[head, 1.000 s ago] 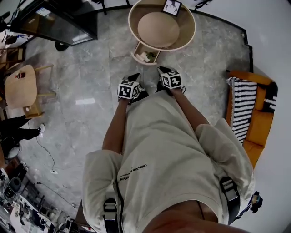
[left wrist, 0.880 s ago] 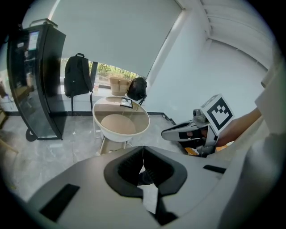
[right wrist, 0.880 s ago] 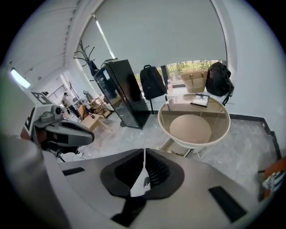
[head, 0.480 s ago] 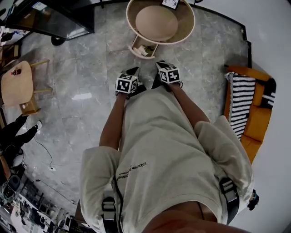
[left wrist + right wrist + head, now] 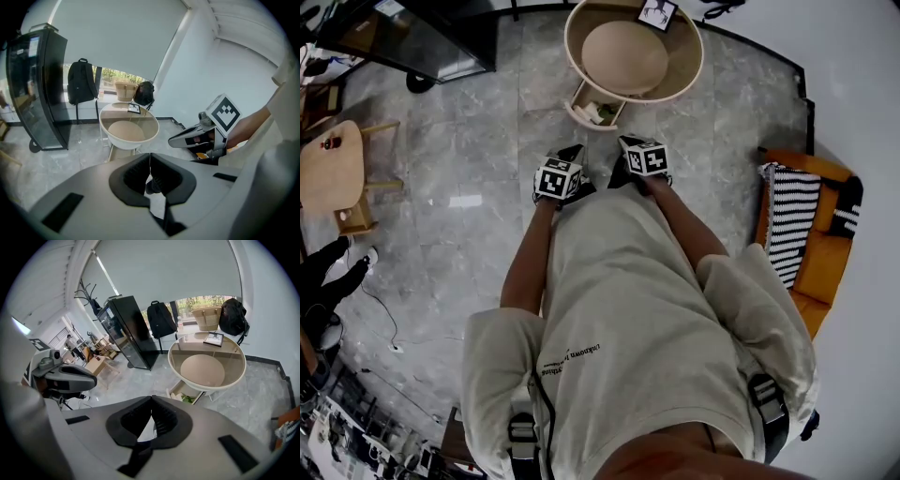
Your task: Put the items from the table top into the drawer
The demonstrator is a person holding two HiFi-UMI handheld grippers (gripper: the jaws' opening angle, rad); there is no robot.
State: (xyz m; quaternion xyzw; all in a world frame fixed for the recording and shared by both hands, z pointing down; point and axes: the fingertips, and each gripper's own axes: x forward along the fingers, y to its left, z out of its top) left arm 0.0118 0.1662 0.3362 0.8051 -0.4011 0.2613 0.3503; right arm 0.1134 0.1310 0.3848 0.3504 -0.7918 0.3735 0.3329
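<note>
Head view, top centre: with left gripper [image 5: 578, 150] and right gripper [image 5: 625, 142] closed, empty, spread jaws early, take framed picture [image 5: 655, 12] off table [image 5: 694, 70] edgewise, into open drawer [image 5: 579, 114].

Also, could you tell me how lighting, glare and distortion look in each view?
Head view: strong fisheye, a glare patch on the floor, otherwise even daylight. Left gripper view: black corners, the window bright under the blind. Right gripper view: same round vignette, straight lines bowed, table sharp.
</note>
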